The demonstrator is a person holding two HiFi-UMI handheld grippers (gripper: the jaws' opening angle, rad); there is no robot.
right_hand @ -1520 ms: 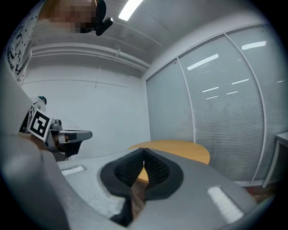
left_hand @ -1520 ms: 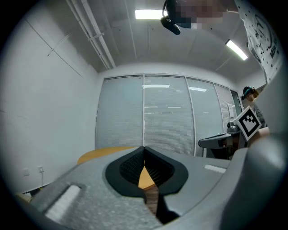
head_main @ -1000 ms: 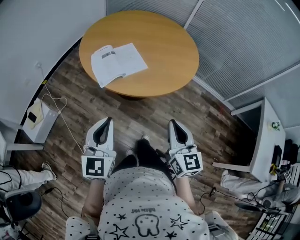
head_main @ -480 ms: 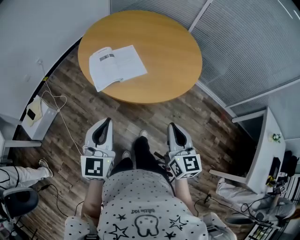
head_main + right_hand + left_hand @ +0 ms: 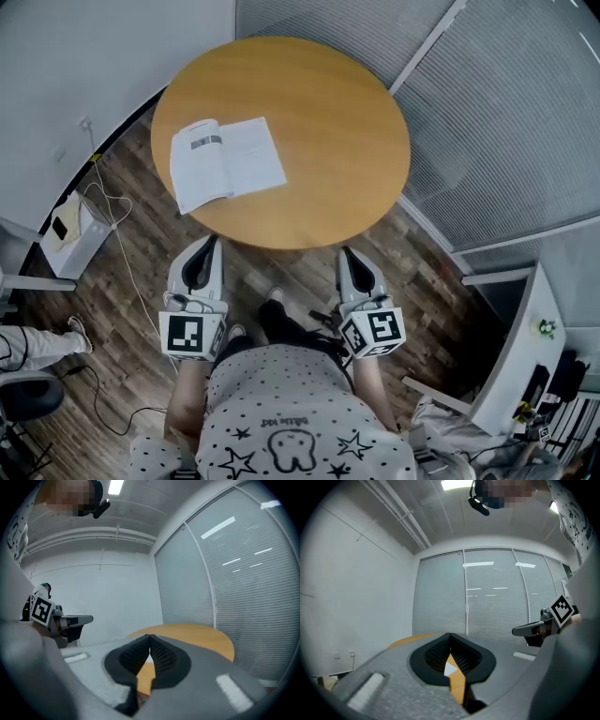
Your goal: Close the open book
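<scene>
Both grippers are idle and neither touches the book. My left gripper (image 5: 214, 240) is held level over the wood floor (image 5: 291, 277), and in the head view its tip comes just up to the near edge of the round table (image 5: 328, 112). In the left gripper view its black ribbed pads (image 5: 437, 654) meet at the tip. Nothing is held between them, and only a sliver of the orange tabletop with a small white patch shows through the slit below. My right gripper (image 5: 345, 251) lies alongside, likewise at the table's near edge, with my legs between the two. In the right gripper view its pads (image 5: 165, 656) also meet at the tip, with nothing between them and the tabletop visible beyond. The book (image 5: 227, 161) lies open and flat, pages up, on the left part of the table close to the near-left edge. Its spine is slightly skewed, and a dark heading block sits at the top of the left page. It lies ahead of the left gripper and apart from it. A white box (image 5: 67, 230) with a cable stands on the floor to the left. A partition with blinds (image 5: 506, 122) runs behind the table on the right.
</scene>
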